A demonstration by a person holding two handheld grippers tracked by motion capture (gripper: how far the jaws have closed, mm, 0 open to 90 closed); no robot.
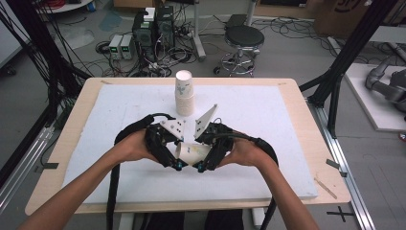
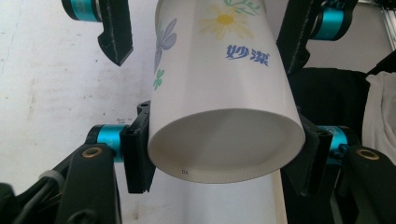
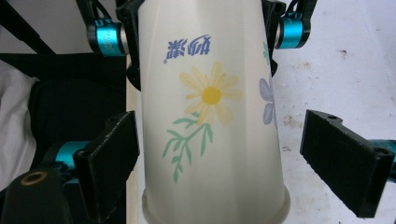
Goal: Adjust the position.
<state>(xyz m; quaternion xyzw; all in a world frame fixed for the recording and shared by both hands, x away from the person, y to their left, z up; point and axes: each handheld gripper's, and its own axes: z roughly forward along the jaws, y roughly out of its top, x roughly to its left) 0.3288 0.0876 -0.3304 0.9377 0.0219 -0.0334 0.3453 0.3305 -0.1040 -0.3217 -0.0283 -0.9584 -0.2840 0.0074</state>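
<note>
A white paper cup [image 1: 191,152] printed with a yellow daisy and blue characters lies on its side between my two grippers, above the white mat [image 1: 277,124]. In the left gripper view my left gripper [image 2: 223,158] is shut on the cup [image 2: 224,116], one jaw pressed on each side near its base. My right gripper [image 3: 229,168] is open around the cup [image 3: 210,116] near its rim. Its right jaw stands clear of the wall and its left jaw sits close beside it. In the high view the left gripper [image 1: 178,165] and right gripper [image 1: 199,167] meet at the table's middle.
An upright stack of paper cups [image 1: 184,96] stands on the mat behind the grippers. Beyond the table's far edge are a black stool [image 1: 243,38], computer boxes [image 1: 153,28] and tangled cables on the floor. Black frame posts rise at both sides.
</note>
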